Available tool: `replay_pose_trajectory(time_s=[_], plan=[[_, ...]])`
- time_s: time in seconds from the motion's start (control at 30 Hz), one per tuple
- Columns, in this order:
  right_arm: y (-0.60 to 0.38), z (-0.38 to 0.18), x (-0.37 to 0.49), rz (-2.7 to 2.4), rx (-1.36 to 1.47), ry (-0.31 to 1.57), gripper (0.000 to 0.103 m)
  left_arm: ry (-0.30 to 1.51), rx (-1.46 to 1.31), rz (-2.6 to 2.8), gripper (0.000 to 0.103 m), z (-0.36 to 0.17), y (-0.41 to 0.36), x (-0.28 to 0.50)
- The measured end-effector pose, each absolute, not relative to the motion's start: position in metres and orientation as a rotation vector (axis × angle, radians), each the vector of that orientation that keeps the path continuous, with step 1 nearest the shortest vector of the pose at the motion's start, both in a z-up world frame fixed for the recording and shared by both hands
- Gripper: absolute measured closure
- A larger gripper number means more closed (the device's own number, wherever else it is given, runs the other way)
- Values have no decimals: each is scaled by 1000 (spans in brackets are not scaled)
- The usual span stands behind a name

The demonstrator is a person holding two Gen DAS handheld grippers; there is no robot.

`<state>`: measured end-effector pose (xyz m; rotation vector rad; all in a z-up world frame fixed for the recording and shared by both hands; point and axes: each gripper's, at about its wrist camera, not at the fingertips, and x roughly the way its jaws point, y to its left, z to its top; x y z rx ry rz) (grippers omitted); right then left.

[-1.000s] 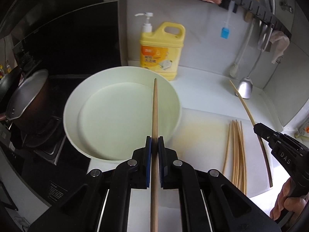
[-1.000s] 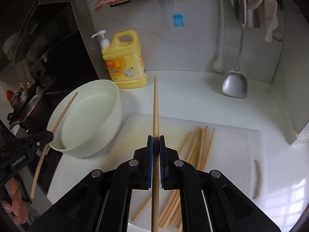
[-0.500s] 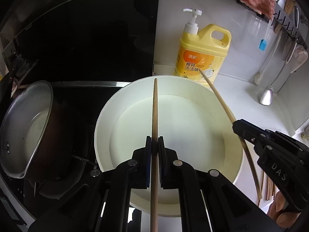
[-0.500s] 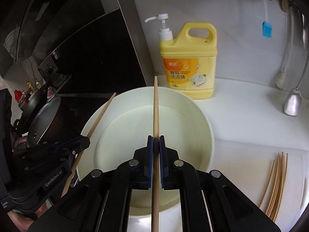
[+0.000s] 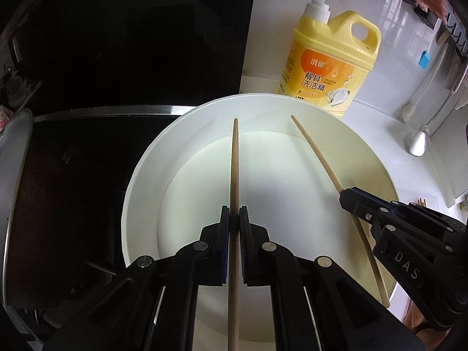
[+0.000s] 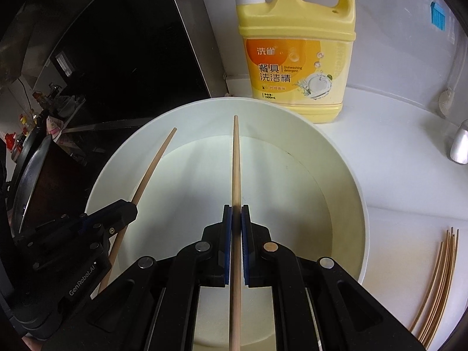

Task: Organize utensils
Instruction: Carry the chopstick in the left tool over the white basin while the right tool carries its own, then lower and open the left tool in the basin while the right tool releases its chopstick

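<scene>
My left gripper (image 5: pixel 234 215) is shut on a wooden chopstick (image 5: pixel 234 163) that points forward over the white bowl (image 5: pixel 140 181). My right gripper (image 6: pixel 236 212) is shut on a second chopstick (image 6: pixel 236 158), also held over the bowl (image 6: pixel 351 181). In the left wrist view the right gripper (image 5: pixel 346 197) shows at the right with its chopstick (image 5: pixel 316 152). In the right wrist view the left gripper (image 6: pixel 130 209) shows at the left with its chopstick (image 6: pixel 155 161). Several loose chopsticks (image 6: pixel 438 272) lie on the white board to the right.
A yellow detergent jug (image 6: pixel 295 46) stands just behind the bowl against the wall. A dark pan (image 5: pixel 14 204) sits on the stove at the left. A ladle (image 5: pixel 419 143) hangs at the right wall. A black glass panel (image 5: pixel 131 38) rises behind the stove.
Both grippers have carried their chopsticks left from the cutting board to above the bowl and moved closer to it. Both stay shut.
</scene>
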<state>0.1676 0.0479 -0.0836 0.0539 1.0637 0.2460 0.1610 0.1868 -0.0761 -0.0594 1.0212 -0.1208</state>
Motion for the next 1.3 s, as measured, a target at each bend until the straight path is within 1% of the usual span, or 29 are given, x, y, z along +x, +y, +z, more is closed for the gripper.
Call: replay_pose_trajectory(time_s=[0.27,0.7,0.73,0.77,0.8,0.83,0.87,0.9,0.93,0.97,1.1,1.3], plan=[[41,-105,177,234,63,1139,97,1066,-52,-115,96,-93,181,170],[34,-116,181,229,59,1168,96,1097,-28,-90,94,-104,179,174],[34,-116,181,227,58,1165,95,1099,-27,-88,93,-104,178,176],[32,-114,179,225,57,1161,93,1101,-27,-83,89,-104,178,176],[31,-112,178,222,57,1154,85,1099,-27,-79,85,-102,179,174],[28,-110,177,219,57,1145,75,1095,-27,-71,72,-101,180,173],[25,-108,176,219,57,1136,73,1085,-25,-60,57,-99,181,171],[24,-105,175,217,55,1127,73,1071,-21,-47,49,-96,183,169],[23,-103,173,213,52,1121,72,1058,-15,-31,37,-92,185,167],[22,-100,172,212,51,1116,72,1050,-12,-18,35,-90,187,165],[18,-95,166,208,51,1102,68,1061,-24,-6,34,-85,193,161],[17,-88,159,203,54,1088,60,1050,-14,12,26,-75,197,155]])
